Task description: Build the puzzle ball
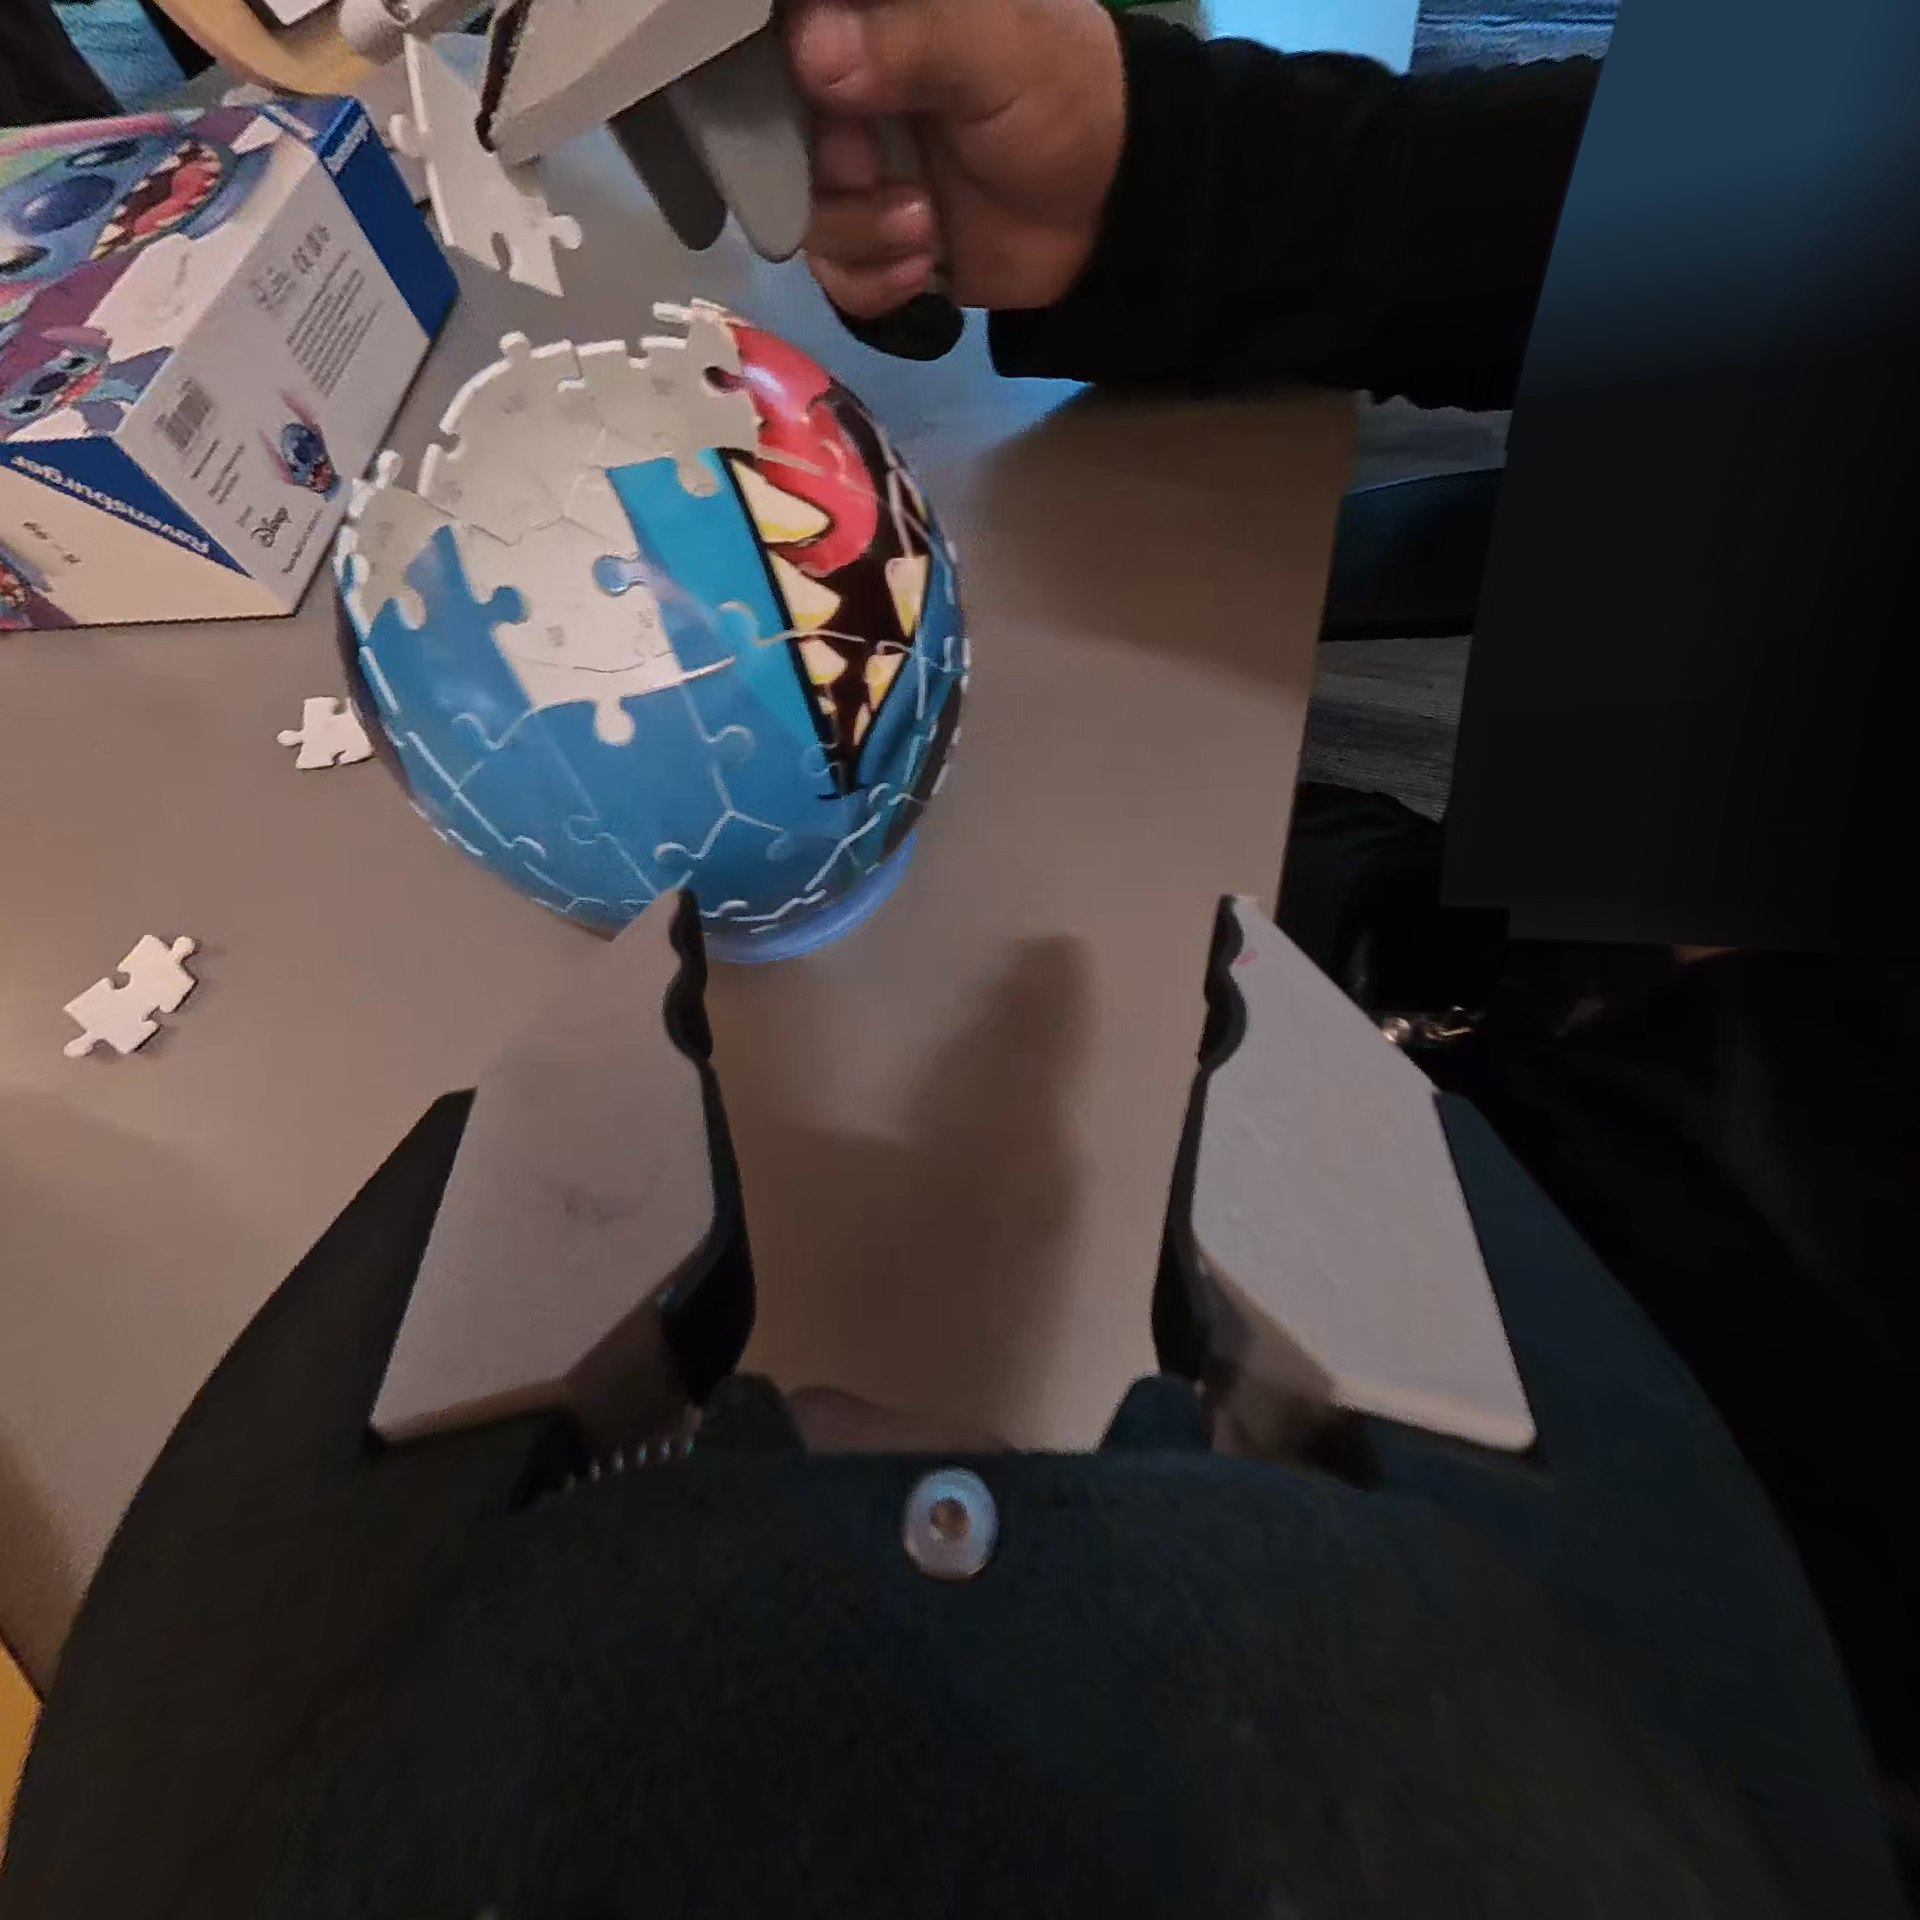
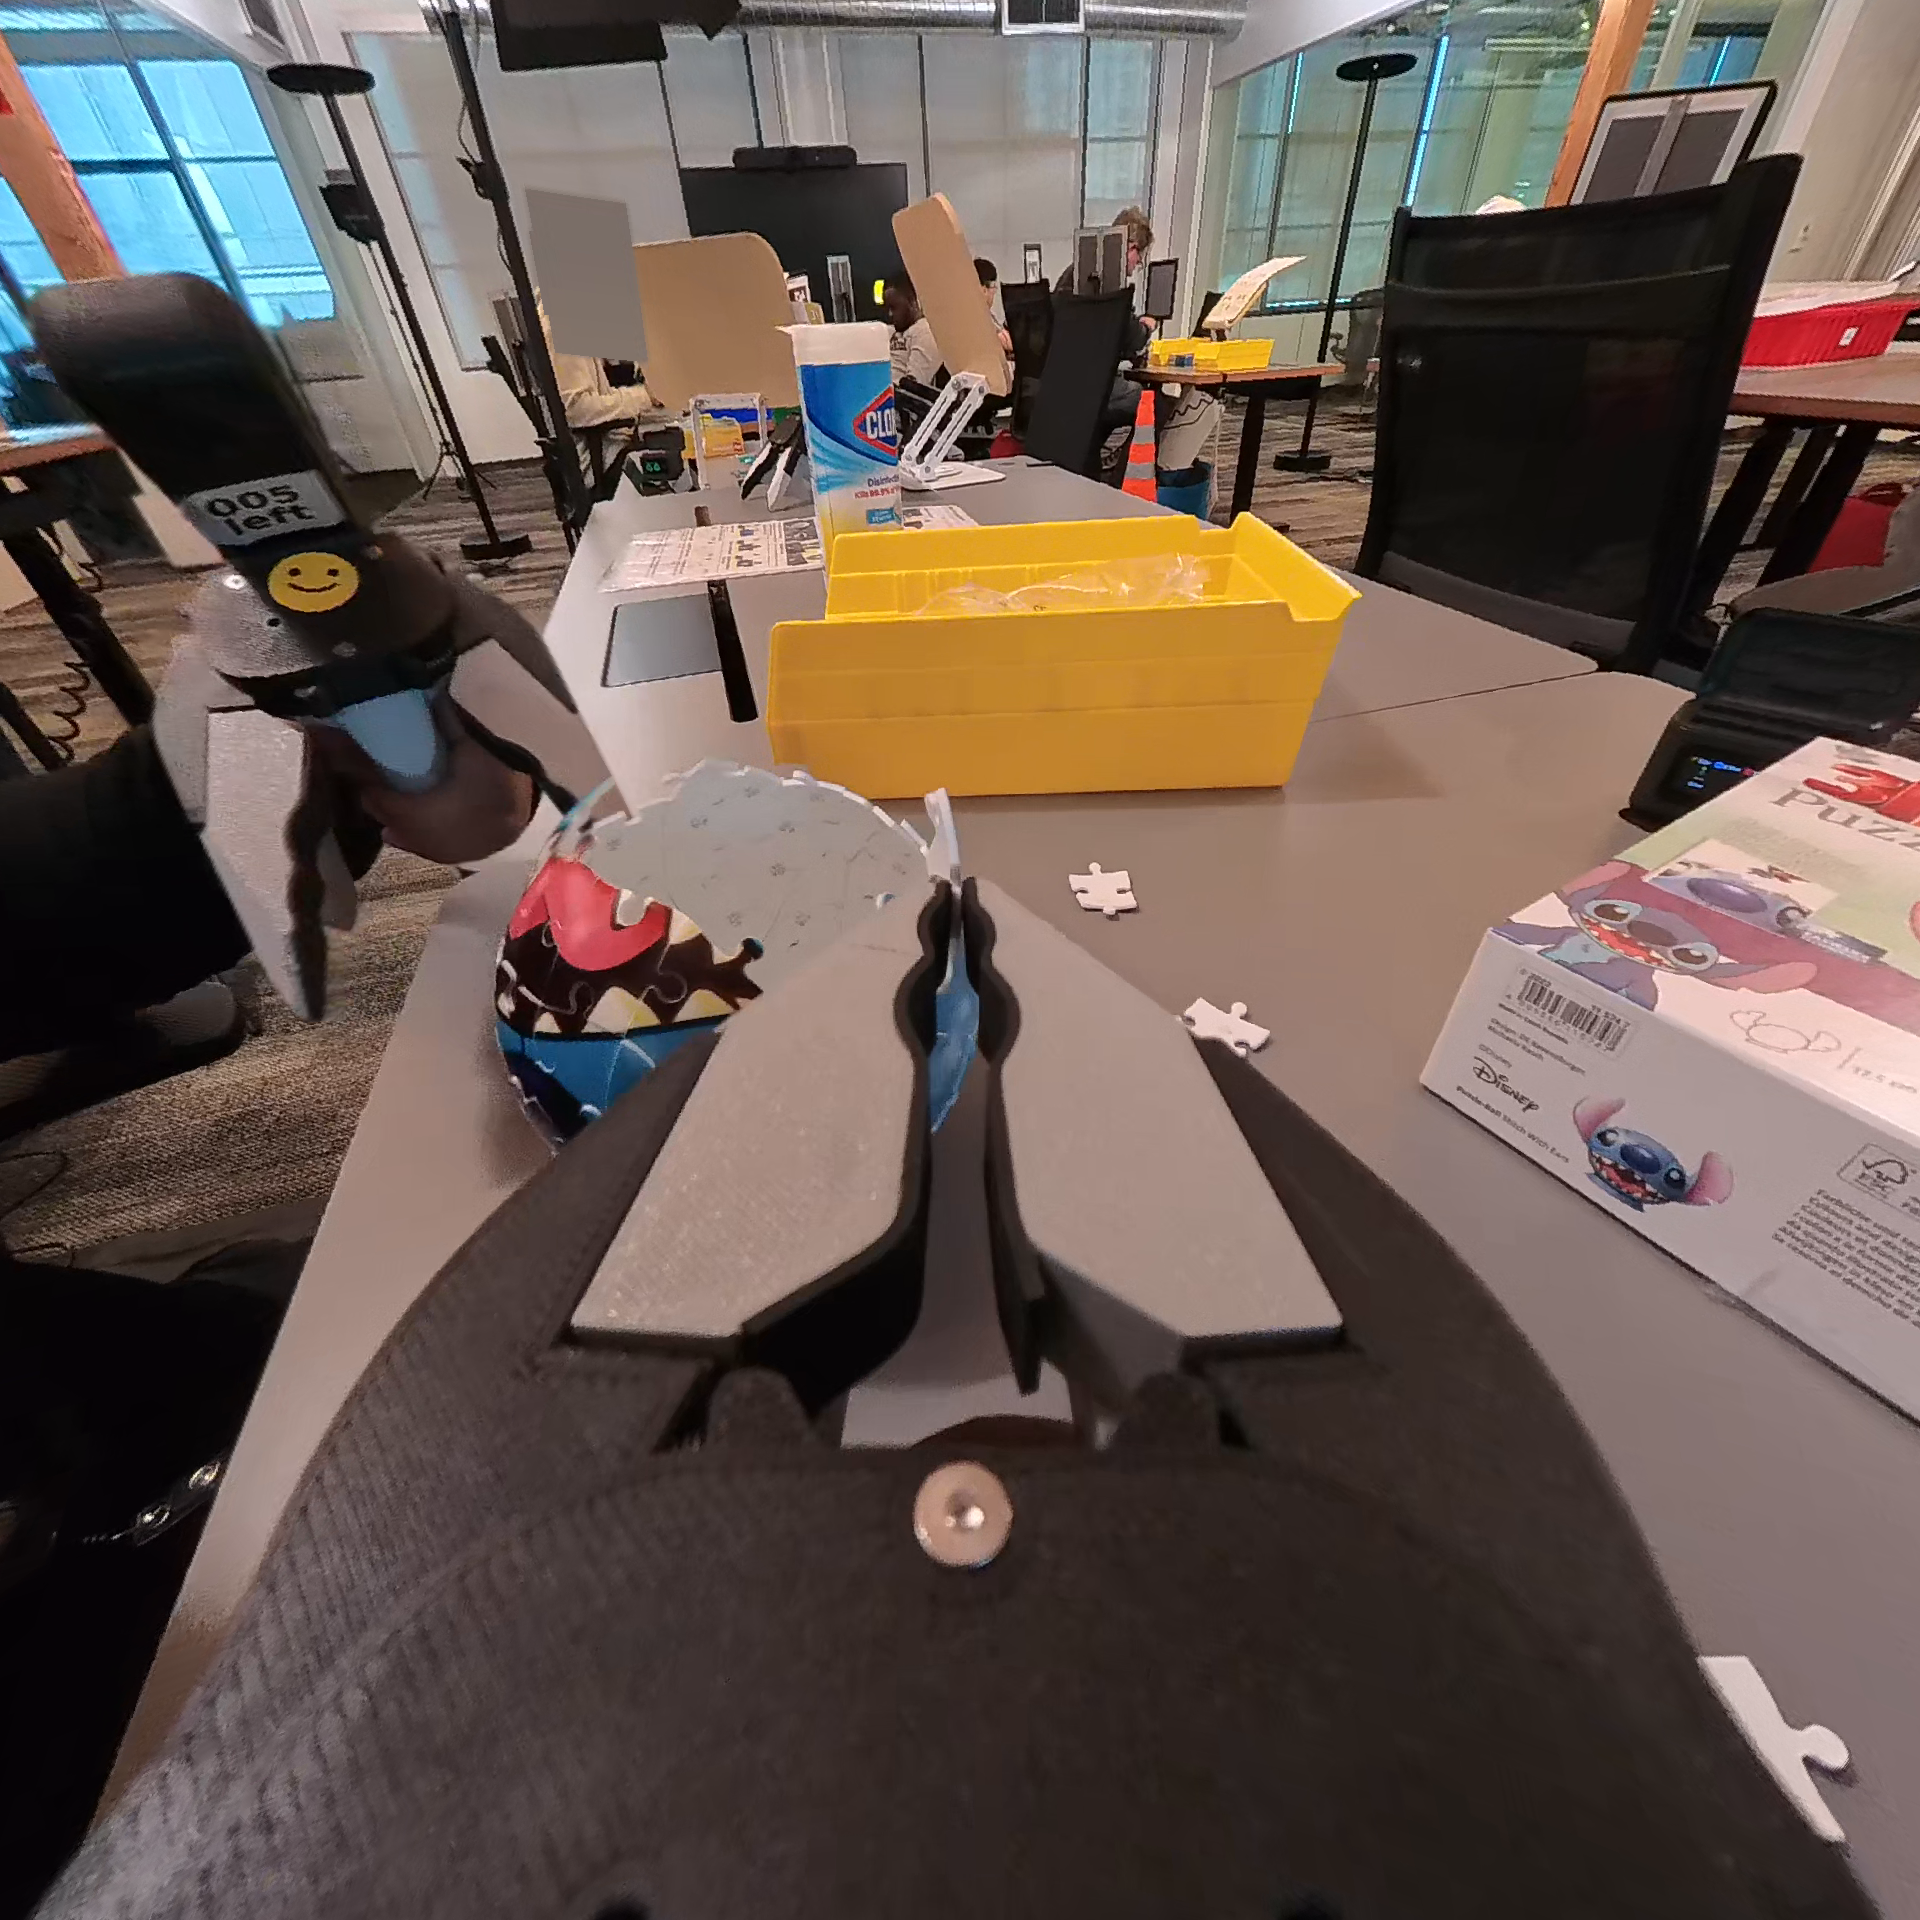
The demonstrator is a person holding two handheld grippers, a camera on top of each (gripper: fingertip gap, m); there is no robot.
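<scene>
The puzzle ball (image 1: 644, 665) stands on the grey table (image 1: 1091, 675), mostly blue with a red mouth and teeth pattern. Its top is open and shows the white backs of its pieces. My left gripper (image 1: 956, 956) is open and empty, just in front of the ball's base. My right gripper (image 2: 958, 904) is shut on a white puzzle piece (image 2: 940, 831), held edge-on over the ball's (image 2: 665, 935) open rim. In the left wrist view the right gripper (image 1: 494, 120) holds that white piece (image 1: 478, 187) above and behind the ball. The left gripper (image 2: 468, 904) shows at the left of the ball.
The puzzle box (image 1: 197, 353) lies beside the ball, also in the right wrist view (image 2: 1704, 1039). Loose white pieces (image 1: 327, 732) (image 1: 130, 992) (image 2: 1103, 888) (image 2: 1226, 1023) lie on the table. A yellow bin (image 2: 1049, 655), a wipes canister (image 2: 847, 436) and a black device (image 2: 1787, 696) stand behind. The left gripper's tips are roughly 15 cm from the right gripper's.
</scene>
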